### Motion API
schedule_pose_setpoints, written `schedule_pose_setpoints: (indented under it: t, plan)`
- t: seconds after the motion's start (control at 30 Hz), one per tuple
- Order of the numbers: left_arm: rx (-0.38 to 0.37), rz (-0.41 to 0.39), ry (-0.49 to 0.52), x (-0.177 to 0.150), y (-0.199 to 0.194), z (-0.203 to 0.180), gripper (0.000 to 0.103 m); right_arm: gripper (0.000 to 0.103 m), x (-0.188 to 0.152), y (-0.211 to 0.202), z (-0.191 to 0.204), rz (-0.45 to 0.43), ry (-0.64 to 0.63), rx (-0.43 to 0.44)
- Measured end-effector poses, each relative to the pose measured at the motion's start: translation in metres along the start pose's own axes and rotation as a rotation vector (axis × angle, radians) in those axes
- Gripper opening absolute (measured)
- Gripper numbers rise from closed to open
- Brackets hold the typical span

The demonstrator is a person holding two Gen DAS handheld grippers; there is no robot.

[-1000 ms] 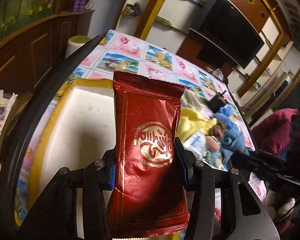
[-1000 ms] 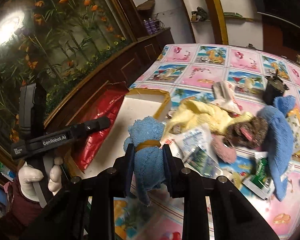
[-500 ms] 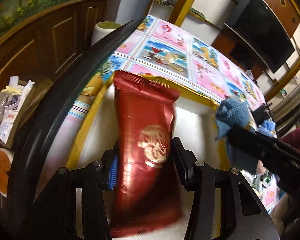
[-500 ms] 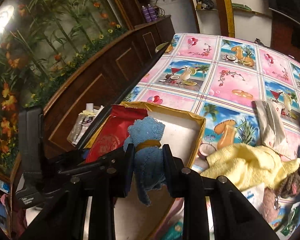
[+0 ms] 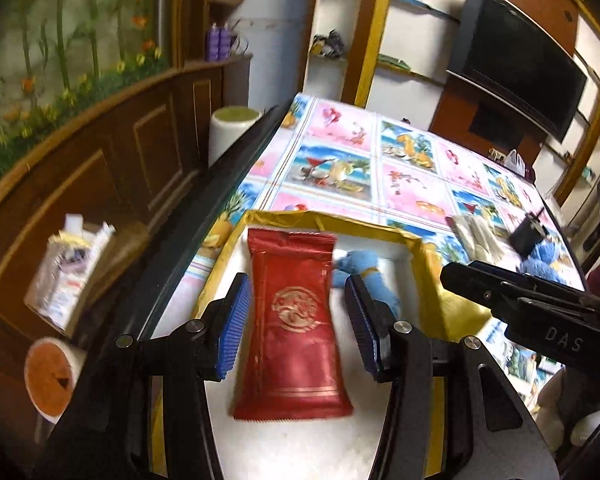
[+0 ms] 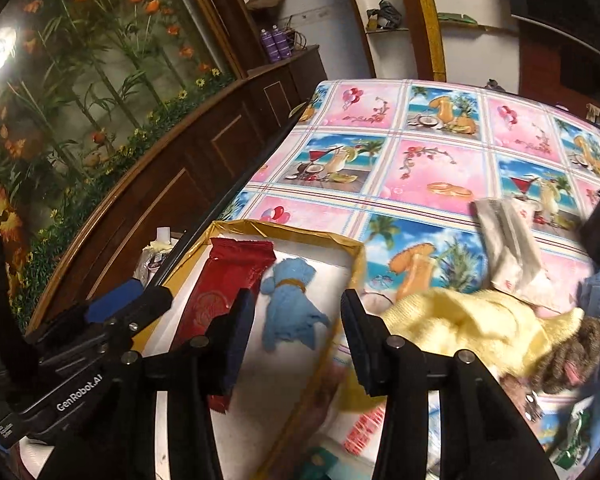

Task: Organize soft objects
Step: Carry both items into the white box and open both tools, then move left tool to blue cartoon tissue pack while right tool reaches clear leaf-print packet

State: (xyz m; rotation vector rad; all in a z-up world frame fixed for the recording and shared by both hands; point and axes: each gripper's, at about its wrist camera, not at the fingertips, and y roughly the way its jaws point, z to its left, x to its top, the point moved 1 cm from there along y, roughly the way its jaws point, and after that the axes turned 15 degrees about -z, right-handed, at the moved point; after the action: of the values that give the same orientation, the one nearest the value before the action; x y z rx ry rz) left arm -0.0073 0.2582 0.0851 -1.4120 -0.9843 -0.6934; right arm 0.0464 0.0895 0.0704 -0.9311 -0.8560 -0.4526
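Left wrist view: left gripper (image 5: 298,322) spread, pads clear of the red packet (image 5: 296,328) lying in the gold-rimmed box (image 5: 424,256). Right gripper (image 6: 298,334), jaws just opened, hovers above the blue knit bundle (image 6: 290,304) beside the packet; yellow cloth (image 6: 460,320) lies outside on the table (image 6: 420,172).

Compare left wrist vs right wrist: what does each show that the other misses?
Left wrist only: a dark TV on the wall and an orange-topped cup below the table edge. Right wrist only: yellow knit cloth and a brown plush toy on the table. Both: red packet and blue cloth lying in the gold-rimmed box, each claw open.
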Motion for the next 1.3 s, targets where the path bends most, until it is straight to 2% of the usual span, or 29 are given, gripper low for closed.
schedule_pose_setpoints:
  t: [0.2,0.63,0.9,1.1,1.23,1.3]
  plan:
    - [-0.001,-0.043,0.079,-0.002,-0.032,-0.033,0.049,0.045,-0.012,-0.035,-0.018,-0.028,-0.003,-0.019]
    - [-0.024,-0.026,0.18,-0.014,-0.054,-0.103,0.05,0.046,-0.036,-0.099,-0.085,-0.096,0.071,-0.087]
    - [-0.043,0.028,0.24,-0.022,-0.043,-0.141,0.05,0.049,-0.043,-0.131,-0.143,-0.163,0.147,-0.157]
    - [-0.071,0.112,0.191,-0.029,-0.02,-0.153,0.05,0.05,-0.043,-0.15,-0.188,-0.25,0.123,-0.29]
    - [-0.09,0.166,0.156,-0.033,0.001,-0.164,0.05,0.05,-0.05,-0.158,-0.217,-0.281,0.172,-0.311]
    - [-0.084,0.183,0.158,-0.035,0.012,-0.172,0.05,0.05,-0.053,-0.156,-0.228,-0.262,0.199,-0.324]
